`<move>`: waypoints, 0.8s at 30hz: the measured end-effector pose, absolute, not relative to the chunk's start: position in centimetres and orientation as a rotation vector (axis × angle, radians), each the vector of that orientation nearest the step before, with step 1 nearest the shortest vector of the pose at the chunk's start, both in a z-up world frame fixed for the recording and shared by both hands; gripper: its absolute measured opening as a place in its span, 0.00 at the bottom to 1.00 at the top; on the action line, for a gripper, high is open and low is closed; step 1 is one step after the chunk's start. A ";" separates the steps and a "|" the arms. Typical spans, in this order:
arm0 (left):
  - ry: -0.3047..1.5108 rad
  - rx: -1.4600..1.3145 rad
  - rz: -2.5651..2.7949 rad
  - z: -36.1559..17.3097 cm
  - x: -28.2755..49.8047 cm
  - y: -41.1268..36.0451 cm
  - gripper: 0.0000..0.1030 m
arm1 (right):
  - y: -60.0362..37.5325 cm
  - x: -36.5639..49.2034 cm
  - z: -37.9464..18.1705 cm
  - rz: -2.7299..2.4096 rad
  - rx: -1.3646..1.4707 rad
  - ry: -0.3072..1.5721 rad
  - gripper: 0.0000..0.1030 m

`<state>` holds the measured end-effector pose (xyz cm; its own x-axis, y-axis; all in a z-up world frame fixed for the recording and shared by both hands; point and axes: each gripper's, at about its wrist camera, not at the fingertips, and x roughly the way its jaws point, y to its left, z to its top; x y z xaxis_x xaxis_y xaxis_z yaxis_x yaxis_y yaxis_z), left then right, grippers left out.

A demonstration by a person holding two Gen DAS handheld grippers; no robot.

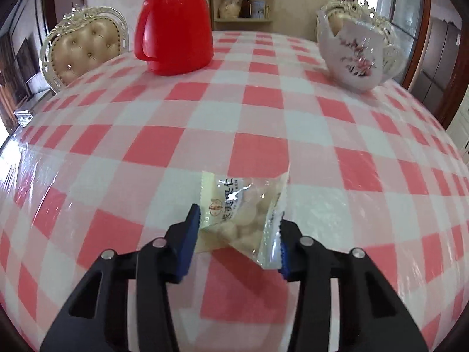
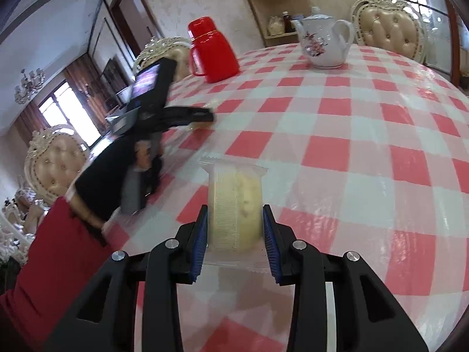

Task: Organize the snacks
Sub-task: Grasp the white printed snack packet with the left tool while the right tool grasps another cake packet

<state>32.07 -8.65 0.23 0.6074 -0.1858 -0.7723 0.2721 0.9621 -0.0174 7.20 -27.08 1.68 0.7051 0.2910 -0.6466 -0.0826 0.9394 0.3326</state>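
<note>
clear plastic nut packet [image 1: 240, 214], pale kernels inside, printed label on top: lay between the jaws of the left gripper [image 1: 237, 223]. blue pads [image 1: 189, 231] met its two sides, the wrapper creased at the right pad, jaws roughly a third apart and clamped on it. whether it rested on the tablecloth or hung just above could not be told.

clear-wrapped pastry [image 2: 234, 205], round and yellowish in a ribbed tray: stood between the jaws of the right gripper [image 2: 234, 234], both blue pads [image 2: 269, 243] pressed to its sides, jaws narrow and closed on it, its sealed far end beyond the fingertips.

pink-and-white checked tablecloth [image 1: 263, 102] under glossy film: spread below and ahead of both pairs of jaws.

red plastic jug [image 1: 176, 29]: well ahead of the left jaws, to their left.

white floral teapot [image 1: 357, 58]: well ahead, to the right of the left jaws.

gloved hand [image 2: 117, 176] with red sleeve [image 2: 58, 264]: left of the right jaws, holding the left gripper, blurred.

cream tufted chairs [image 1: 82, 50]: beyond the table edge.
</note>
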 end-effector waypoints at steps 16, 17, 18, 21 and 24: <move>0.789 -0.100 -0.320 2.9 13.2 -7.5 0.42 | -28.4 6.9 1.3 0.141 0.300 0.708 0.35; 0.773 -0.117 -0.322 3.2 11.8 -7.2 0.42 | -28.3 6.6 1.4 0.151 0.312 0.707 0.35; 0.764 -0.123 -0.323 3.4 11.0 -7.1 0.42 | -28.3 6.3 1.4 0.154 0.325 0.709 0.35; 0.739 -0.144 -0.331 3.6 8.2 -6.7 0.42 | -28.0 4.6 1.5 0.142 0.342 0.707 0.35; 0.731 -0.186 -0.345 3.8 6.2 -6.2 0.42 | -27.5 2.8 1.6 0.143 0.356 0.702 0.35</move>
<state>6.25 -6.24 3.82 0.6912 -0.3712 -0.6201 0.2431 0.9274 -0.2842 2.77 -27.51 1.63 0.7569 0.2464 -0.6053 -0.0097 0.9303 0.3666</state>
